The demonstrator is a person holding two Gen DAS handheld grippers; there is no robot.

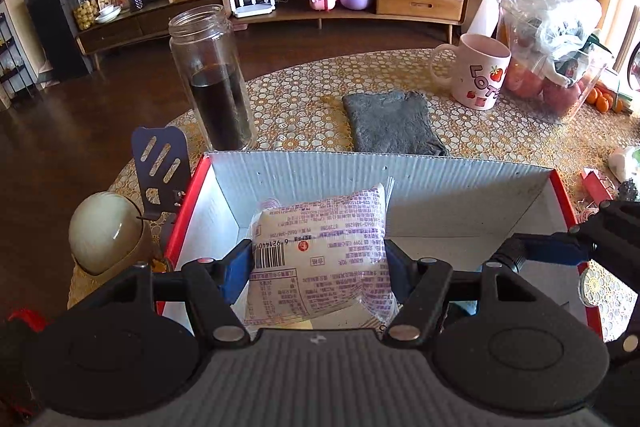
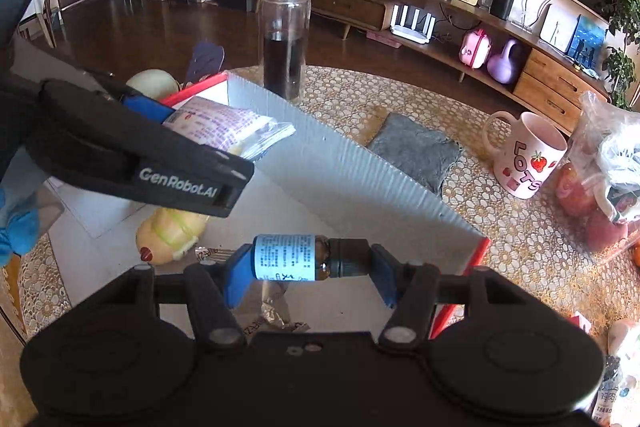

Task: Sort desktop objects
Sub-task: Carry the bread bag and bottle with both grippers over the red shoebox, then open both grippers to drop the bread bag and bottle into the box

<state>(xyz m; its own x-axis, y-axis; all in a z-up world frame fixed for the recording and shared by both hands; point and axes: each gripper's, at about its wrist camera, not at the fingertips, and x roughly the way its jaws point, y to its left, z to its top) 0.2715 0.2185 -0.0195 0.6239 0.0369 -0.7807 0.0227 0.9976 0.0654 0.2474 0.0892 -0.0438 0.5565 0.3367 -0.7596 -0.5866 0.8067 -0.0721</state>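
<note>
My left gripper [image 1: 318, 259] is shut on a white snack packet [image 1: 320, 263] with purple print and holds it over the open red-edged cardboard box [image 1: 460, 183]. The packet also shows in the right wrist view [image 2: 224, 127]. My right gripper [image 2: 310, 263] is shut on a small brown medicine bottle [image 2: 304, 258] with a pale blue label, held sideways over the box [image 2: 340, 167] near its right corner. A yellow toy [image 2: 168, 235] and a crumpled foil wrapper [image 2: 276, 311] lie inside the box.
On the patterned table [image 1: 500, 131] stand a tall glass jar of dark liquid [image 1: 216, 83], a folded grey cloth [image 1: 392, 121], a pink mug [image 1: 476, 71] and a bag of fruit [image 1: 556, 59]. A round white bin lid [image 1: 104, 231] and a slotted spatula [image 1: 162, 163] are left of the box.
</note>
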